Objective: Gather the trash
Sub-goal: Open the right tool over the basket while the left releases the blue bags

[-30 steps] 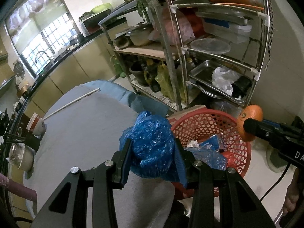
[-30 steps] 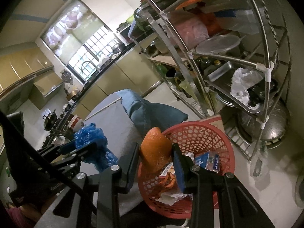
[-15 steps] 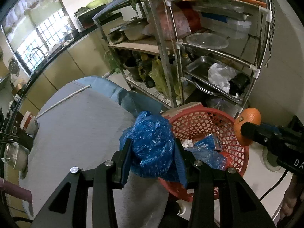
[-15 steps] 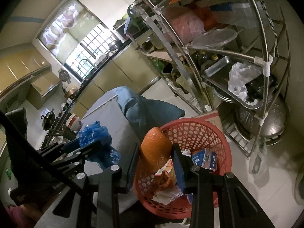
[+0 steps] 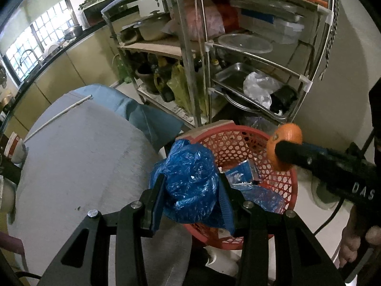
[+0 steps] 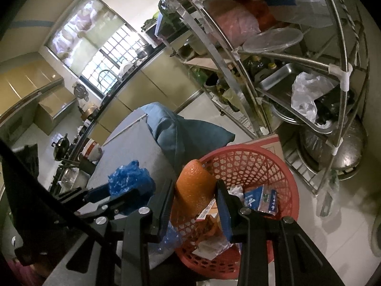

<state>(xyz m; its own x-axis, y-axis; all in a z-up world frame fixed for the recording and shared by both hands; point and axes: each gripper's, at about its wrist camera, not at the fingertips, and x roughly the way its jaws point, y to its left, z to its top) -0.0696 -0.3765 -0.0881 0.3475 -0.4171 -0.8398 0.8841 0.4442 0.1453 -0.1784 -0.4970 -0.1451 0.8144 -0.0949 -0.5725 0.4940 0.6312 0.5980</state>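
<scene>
My left gripper (image 5: 191,190) is shut on a crumpled blue plastic bag (image 5: 190,178), held over the near left rim of the red mesh basket (image 5: 238,143). The bag's tail hangs into the basket. In the right wrist view my right gripper (image 6: 195,197) is shut on a piece of orange peel (image 6: 194,186) above the red basket (image 6: 262,166). The same peel (image 5: 284,146) shows at the basket's right rim in the left wrist view. The basket holds a blue carton (image 6: 260,199), papers and wrappers. The blue bag (image 6: 129,183) appears at left in the right wrist view.
A grey-clothed table (image 5: 83,155) lies left of the basket, with a long white stick (image 5: 57,116) and a cup (image 5: 14,145) on it. A crowded metal rack (image 5: 250,59) stands right behind the basket. A black cable (image 5: 331,217) runs over the white floor at right.
The left gripper with the blue bag has sunk and tipped down toward the basket, which now sits nearer and more under it. The right gripper with the peel has hardly moved.
</scene>
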